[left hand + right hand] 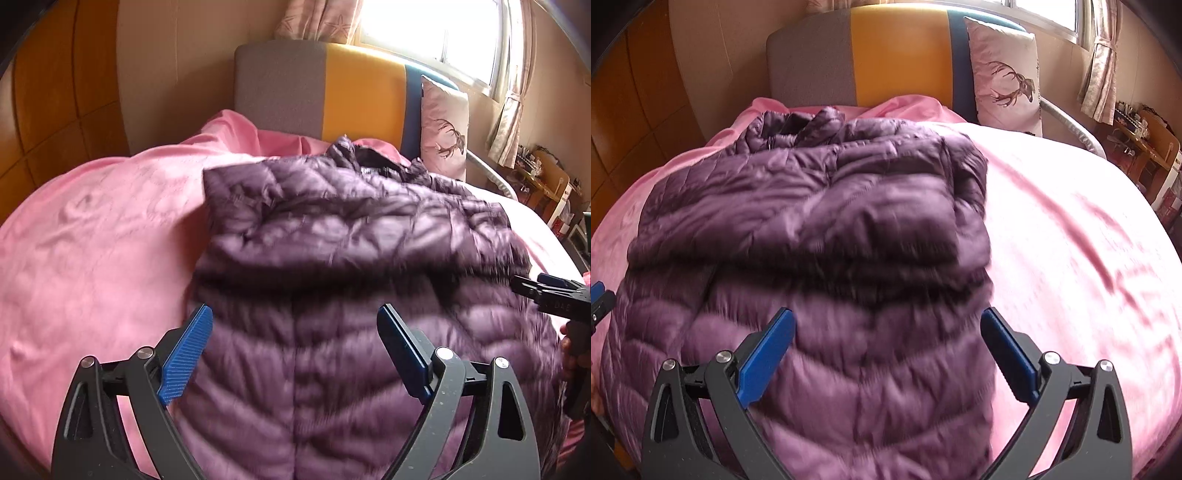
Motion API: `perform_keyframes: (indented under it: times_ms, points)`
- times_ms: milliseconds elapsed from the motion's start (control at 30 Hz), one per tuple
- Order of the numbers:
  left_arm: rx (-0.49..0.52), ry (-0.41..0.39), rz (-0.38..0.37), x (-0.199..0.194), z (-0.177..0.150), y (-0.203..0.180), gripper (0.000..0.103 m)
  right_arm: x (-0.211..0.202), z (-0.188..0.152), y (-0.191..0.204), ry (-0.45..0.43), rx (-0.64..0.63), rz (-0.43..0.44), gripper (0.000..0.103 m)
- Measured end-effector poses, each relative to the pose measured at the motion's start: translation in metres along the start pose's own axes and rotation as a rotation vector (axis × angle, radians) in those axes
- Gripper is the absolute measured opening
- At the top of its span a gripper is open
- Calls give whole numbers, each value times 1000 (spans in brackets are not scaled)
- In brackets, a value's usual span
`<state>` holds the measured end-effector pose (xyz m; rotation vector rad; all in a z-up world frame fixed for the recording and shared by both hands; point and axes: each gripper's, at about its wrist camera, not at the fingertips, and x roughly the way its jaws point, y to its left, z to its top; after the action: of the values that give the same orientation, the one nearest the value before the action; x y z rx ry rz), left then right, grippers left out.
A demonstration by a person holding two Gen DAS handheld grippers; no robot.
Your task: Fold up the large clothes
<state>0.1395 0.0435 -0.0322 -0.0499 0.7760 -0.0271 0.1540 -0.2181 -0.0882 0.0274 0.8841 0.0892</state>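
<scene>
One pink bed (92, 240), purple jacket (332, 258), tricolour headboard (362, 92), sunlit window (443, 33)

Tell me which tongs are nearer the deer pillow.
Right. The right tongs hang open over the purple jacket on the side where the deer pillow stands; the left tongs, also open, are over the jacket's far side.

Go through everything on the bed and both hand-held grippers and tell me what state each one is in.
Purple puffer jacket: lying on the bed, partly folded, held by neither gripper.
Left hand-held gripper: open, nothing between the pads.
Right hand-held gripper: open, empty.
Pink bedspread: spread out, wrinkled.
Deer pillow: upright against the headboard.
</scene>
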Motion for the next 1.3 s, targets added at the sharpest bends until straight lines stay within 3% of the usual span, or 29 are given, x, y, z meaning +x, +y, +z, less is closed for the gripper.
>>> perform_keyframes:
  times_ms: [400, 900, 1300]
  points:
    - [-19, 58, 14, -26, -55, 21, 89, -30, -67, -40, 60, 89, 4, 100]
    - [-38, 110, 1, -45, -94, 29, 89, -75, -117, -48, 72, 112, 145, 100]
    - [-33, 189, -73, -75, -130, 40, 89, -87, -160, -43, 180, 90, 257, 95]
